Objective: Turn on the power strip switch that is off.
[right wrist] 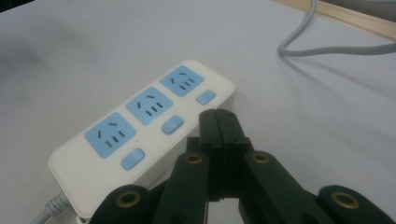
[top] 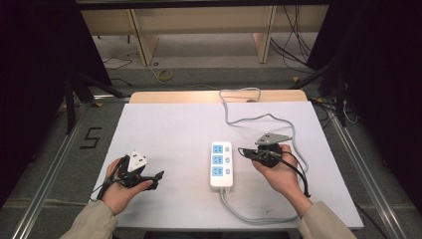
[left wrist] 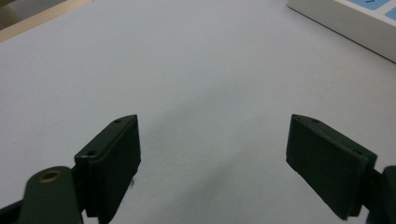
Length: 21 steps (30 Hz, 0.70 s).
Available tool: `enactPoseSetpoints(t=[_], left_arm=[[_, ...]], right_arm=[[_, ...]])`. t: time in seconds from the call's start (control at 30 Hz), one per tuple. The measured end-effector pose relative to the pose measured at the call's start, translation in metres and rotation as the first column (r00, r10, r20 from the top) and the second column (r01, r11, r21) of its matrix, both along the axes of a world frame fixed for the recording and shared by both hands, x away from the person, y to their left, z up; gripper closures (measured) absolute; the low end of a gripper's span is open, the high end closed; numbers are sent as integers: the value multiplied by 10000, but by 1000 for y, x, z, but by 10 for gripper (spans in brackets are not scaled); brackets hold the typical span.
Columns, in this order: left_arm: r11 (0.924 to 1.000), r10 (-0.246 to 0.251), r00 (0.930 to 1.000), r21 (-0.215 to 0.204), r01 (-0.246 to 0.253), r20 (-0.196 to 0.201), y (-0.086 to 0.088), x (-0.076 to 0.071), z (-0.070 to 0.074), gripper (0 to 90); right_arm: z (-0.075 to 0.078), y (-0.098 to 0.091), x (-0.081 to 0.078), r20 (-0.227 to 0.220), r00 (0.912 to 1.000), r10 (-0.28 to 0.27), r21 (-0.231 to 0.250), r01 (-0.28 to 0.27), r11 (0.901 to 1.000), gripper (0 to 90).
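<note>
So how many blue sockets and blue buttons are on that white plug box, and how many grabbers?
Blue sockets on the white plastic power strip: 3
Small blue switch buttons: 3
Black two-jaw grippers: 2, the left gripper and the right gripper
Total: 8

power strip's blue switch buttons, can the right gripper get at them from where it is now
Probably yes. The right gripper, shut, sits beside the white three-socket power strip, on the side where its small blue switch buttons run. Nothing lies between them; the grey cable loops behind.
</note>
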<state>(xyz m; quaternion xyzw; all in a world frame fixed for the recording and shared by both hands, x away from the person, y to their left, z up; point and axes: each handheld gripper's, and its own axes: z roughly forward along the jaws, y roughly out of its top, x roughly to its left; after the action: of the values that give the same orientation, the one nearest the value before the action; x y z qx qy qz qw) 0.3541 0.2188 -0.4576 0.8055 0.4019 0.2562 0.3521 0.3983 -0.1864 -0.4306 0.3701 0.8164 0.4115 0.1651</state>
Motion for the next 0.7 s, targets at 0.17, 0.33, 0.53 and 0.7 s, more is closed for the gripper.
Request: enactPoseSetpoints(t=[0.17,0.33,0.53,0.7], left_arm=[[10000,-13,10000,19,13,9,0,0,0,176],[10000,-49,10000,35,49,-9,0,0,0,176],[10000,-73,10000,36,73,-19,-1,0,0,176],[9999,-98,9999,32,98,-20,-1,0,0,176]], right_arm=[[-1,7,3,-85,9999,111,-58,-111,9999,900],[-2,12,5,-170,9997,198,-89,-200,9998,900],[-4,18,8,-287,9990,344,-168,-349,9992,900],[-4,23,9,-405,9982,453,-227,-463,9987,900]])
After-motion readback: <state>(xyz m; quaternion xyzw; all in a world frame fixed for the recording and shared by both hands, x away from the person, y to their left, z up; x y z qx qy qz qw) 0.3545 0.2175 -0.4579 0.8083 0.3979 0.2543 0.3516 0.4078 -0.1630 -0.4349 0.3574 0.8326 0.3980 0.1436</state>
